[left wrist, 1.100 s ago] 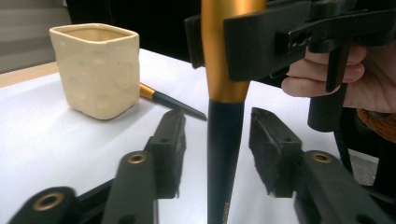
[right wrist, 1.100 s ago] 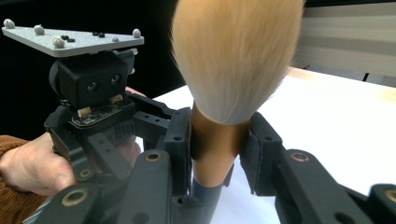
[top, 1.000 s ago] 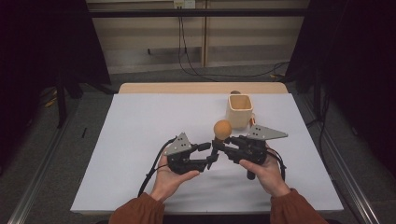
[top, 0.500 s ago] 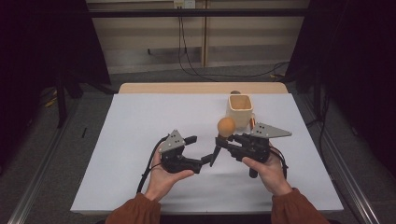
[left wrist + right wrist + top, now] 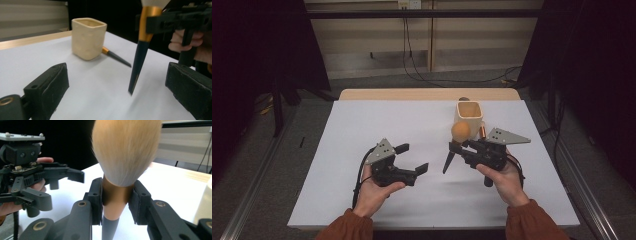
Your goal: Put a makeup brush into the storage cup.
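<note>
A: Where is the brush (image 5: pixel 455 141) sitting?

B: Just in front of the cup (image 5: pixel 469 116), clamped by the right gripper (image 5: pixel 457 148). The left gripper (image 5: pixel 412 158) is gaping empty.

A: Any risk?

B: Probably the brush swivelling, being pinched on its smooth collar.

**Layout around the cup**

The cup (image 5: pixel 469 114) stands on the bench (image 5: pixel 362 125), toward its far right part. A second brush (image 5: pixel 115 56) lies on the bench just beside the cup, on the cup's right in the high view. The makeup brush (image 5: pixel 456 141) sits nearer the person than the cup, bristles up, clamped in the right claw (image 5: pixel 115 202) above the bench. The left claw (image 5: pixel 412 158) lies well left of the cup and nearer the person, apart from the makeup brush, jaws spread.
</note>
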`<action>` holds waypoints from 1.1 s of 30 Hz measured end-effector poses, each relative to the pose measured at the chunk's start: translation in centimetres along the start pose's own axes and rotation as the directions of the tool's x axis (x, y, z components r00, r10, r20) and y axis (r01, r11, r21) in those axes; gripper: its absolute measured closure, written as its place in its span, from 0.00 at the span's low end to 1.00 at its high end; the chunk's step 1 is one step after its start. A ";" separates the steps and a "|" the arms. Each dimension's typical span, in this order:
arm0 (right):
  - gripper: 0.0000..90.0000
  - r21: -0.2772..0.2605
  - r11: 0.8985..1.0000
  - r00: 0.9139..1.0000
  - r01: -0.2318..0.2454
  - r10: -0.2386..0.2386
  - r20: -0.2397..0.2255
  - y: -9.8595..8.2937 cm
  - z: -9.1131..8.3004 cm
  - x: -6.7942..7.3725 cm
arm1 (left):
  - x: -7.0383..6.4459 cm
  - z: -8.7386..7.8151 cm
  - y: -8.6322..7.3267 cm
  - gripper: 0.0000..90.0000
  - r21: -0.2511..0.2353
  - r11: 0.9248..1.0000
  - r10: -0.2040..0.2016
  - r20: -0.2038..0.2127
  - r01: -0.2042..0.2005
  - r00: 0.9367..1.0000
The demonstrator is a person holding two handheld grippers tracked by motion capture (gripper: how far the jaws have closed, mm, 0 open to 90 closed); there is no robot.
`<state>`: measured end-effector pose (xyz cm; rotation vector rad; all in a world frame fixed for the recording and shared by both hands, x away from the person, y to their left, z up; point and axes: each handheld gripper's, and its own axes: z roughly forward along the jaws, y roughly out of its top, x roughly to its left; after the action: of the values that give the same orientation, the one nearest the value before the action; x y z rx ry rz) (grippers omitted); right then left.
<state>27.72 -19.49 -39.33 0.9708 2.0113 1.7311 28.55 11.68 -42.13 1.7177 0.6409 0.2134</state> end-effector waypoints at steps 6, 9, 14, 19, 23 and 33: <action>0.74 0.002 1.000 0.999 0.010 -0.010 0.032 1.0 0.2 -0.5 | 0.2 -2.6 -0.3 0.03 -0.024 0.999 0.027 -0.015 -0.027 1.000; 0.74 -0.005 1.000 0.999 0.013 -0.013 0.045 1.5 0.2 -0.9 | 0.7 -3.8 -0.3 0.02 -0.016 0.999 0.050 -0.063 -0.051 0.997; 0.74 -0.020 1.000 0.998 0.021 -0.020 0.063 2.3 -0.1 -1.5 | 2.3 -5.9 -1.4 0.03 -0.023 0.999 0.032 -0.169 -0.036 0.985; 0.74 -0.021 0.999 0.997 0.027 -0.025 0.077 2.8 -0.2 -2.0 | 3.0 -7.0 -2.5 0.03 -0.032 0.999 0.003 -0.213 -0.010 0.977; 0.74 -0.021 0.999 0.995 0.028 -0.026 0.097 3.2 -0.3 -2.5 | 3.1 -8.2 -3.0 0.03 -0.044 0.999 0.009 -0.237 -0.020 0.972; 0.74 -0.045 0.998 0.990 0.039 -0.032 0.137 4.5 -0.9 -3.4 | 3.8 -9.6 -4.7 0.03 -0.058 0.998 -0.021 -0.286 0.005 0.958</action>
<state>30.88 -22.26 -35.45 1.0034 1.8815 1.6400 25.75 22.36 -44.84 1.6405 0.8500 0.4737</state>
